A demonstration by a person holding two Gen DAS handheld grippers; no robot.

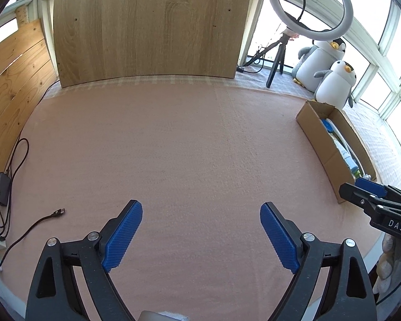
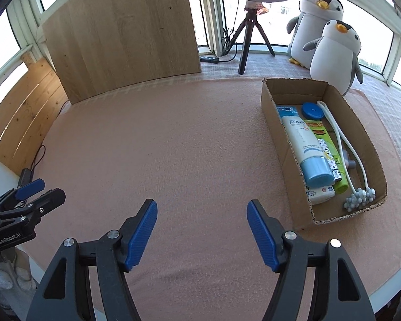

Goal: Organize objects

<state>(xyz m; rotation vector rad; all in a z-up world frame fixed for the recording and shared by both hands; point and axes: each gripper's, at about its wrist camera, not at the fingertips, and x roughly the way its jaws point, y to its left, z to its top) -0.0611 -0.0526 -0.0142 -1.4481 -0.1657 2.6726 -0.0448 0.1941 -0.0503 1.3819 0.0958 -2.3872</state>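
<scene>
Ribbed blue pads (image 2: pixel 141 236) spread wide over fuzzy pink cloth (image 2: pixel 173 147); corrugated cardboard box (image 2: pixel 270 101) beside.

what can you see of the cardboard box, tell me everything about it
The cardboard box is a shallow, open-topped brown tray with rough torn edges, lying flat on the pink cloth at the right side, in front of two plush penguins. Inside lie a white tube with a blue cap, a green packet, a blue round lid and a white massager with beaded heads.
</scene>
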